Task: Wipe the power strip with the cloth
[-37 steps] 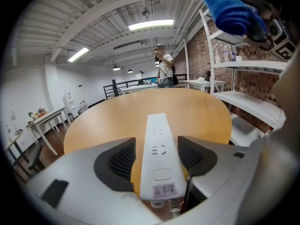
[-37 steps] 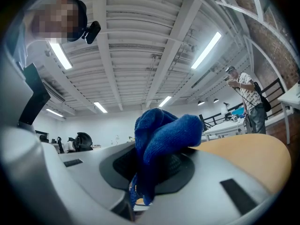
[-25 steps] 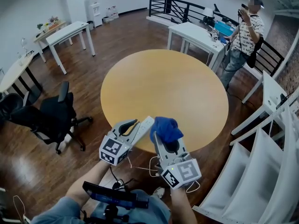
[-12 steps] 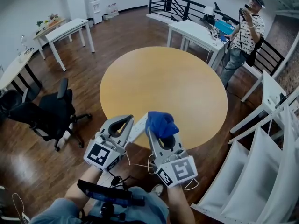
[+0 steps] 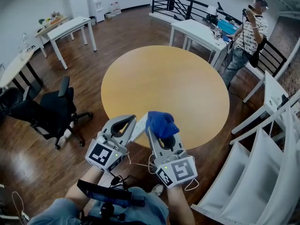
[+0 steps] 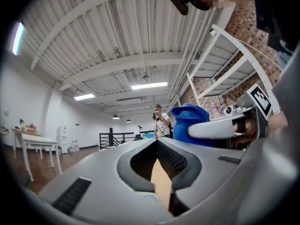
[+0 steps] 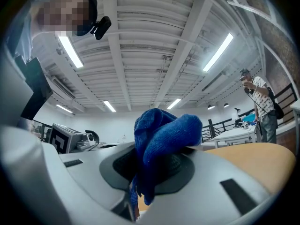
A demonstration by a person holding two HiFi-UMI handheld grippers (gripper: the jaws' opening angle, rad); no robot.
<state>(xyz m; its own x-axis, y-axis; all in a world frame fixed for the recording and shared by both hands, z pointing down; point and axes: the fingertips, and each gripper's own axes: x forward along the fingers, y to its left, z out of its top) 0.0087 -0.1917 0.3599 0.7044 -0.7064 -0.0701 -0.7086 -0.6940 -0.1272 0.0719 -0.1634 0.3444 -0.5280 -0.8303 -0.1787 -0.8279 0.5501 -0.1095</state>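
Note:
A white power strip (image 5: 139,126) lies at the near edge of the round wooden table (image 5: 164,78); only a short piece shows between my two grippers. My left gripper (image 5: 127,121) sits just left of it, jaws shut, and in the left gripper view (image 6: 157,143) nothing is between them. My right gripper (image 5: 161,131) is just right of the strip, shut on a bunched blue cloth (image 5: 161,122). The cloth (image 7: 161,135) bulges out over the jaw tips. From the left gripper view the cloth (image 6: 190,121) appears at the right.
A person (image 5: 246,32) stands at the back right beside a white table (image 5: 197,32). A black office chair (image 5: 47,114) is to the left, more white tables (image 5: 70,29) behind it. White shelving (image 5: 272,158) stands close on the right. A cable (image 5: 140,164) hangs below the table edge.
The left gripper has drawn back toward me and to the left, so less of the power strip shows. The right gripper with the cloth has shifted slightly left.

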